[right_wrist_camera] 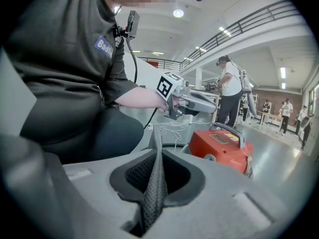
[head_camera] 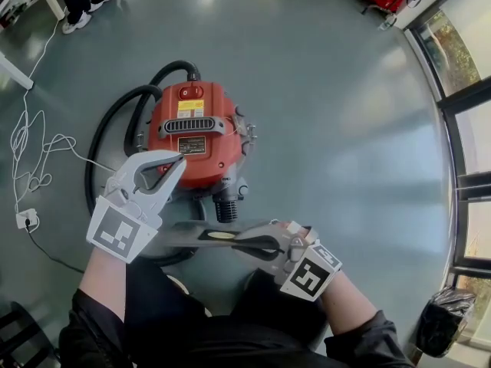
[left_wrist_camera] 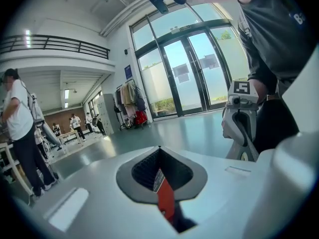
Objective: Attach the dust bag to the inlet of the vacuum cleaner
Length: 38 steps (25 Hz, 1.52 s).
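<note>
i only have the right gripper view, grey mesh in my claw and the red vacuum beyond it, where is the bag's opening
Observer: In the head view the dust bag lies flat, held at one end by the right claw. Its pale round opening faces up.
Operator: and the inlet
Observer: The ribbed black inlet sticks out of the vacuum cleaner on the person's side, just beyond the bag and not joined to it.
Operator: left claw busy?
Observer: No. The left claw has its jaws together on nothing and hovers over the vacuum's near edge.
</note>
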Motion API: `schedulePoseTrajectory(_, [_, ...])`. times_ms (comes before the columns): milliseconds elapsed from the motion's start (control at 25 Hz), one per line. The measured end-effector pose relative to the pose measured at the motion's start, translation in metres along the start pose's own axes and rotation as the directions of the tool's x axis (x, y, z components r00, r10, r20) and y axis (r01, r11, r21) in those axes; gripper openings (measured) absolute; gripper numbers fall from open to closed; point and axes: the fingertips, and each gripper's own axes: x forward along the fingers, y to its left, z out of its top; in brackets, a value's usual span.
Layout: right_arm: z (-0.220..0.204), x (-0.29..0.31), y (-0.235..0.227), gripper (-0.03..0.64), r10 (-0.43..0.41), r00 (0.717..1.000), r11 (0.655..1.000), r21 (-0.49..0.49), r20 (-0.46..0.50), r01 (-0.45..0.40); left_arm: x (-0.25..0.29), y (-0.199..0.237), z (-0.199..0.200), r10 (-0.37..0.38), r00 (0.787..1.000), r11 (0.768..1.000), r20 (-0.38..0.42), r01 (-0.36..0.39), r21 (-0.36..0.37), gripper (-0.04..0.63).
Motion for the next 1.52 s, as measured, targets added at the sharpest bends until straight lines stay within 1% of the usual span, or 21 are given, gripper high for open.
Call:
schedulePoseTrajectory(240, [-0.011, 0.003, 0.0, 0.021, -0.01, 1.0, 1.0, 0.003, 0.015, 0.01, 0.014, 0.0, -0.026, -0.012, 0.998, 1.0, -0.059, 0.012, -0.005, 0.017])
schedulePoseTrajectory(400, [-0.015, 0.007, 0.003, 0.021, -0.008, 1.0, 1.0, -0.005, 0.017, 0.008, 0.022, 0.002, -0.04, -0.022, 0.995, 0.999, -0.094, 0.025, 0.027, 0.017])
schedulePoseTrajectory(640, [-0.025, 0.01, -0.002, 0.021, -0.01, 1.0, 1.0, -0.021, 0.005, 0.01, 0.037, 0.007, -0.063, -0.02, 0.986, 0.994, -0.164, 0.037, 0.101, 0.017])
schedulePoseTrajectory(880, [-0.031, 0.014, -0.007, 0.021, 0.014, 1.0, 0.999, -0.043, -0.004, -0.014, 0.048, 0.003, -0.08, -0.033, 0.972, 0.99, -0.232, 0.063, 0.124, 0.017])
schedulePoseTrajectory(1080, [-0.034, 0.013, -0.013, 0.021, 0.012, 1.0, 0.998, -0.058, -0.002, -0.012, 0.051, 0.004, -0.08, -0.039, 0.971, 0.989, -0.237, 0.071, 0.131, 0.017])
schedulePoseTrajectory(1280, [-0.037, 0.013, -0.021, 0.021, 0.009, 1.0, 0.998, -0.068, -0.004, -0.009, 0.052, 0.005, -0.082, -0.048, 0.969, 0.993, -0.242, 0.074, 0.097, 0.017])
schedulePoseTrajectory(1520, [-0.044, 0.019, -0.024, 0.02, 0.018, 1.0, 0.995, -0.095, -0.02, -0.02, 0.054, 0.007, -0.083, -0.044, 0.967, 0.993, -0.252, 0.07, 0.094, 0.015])
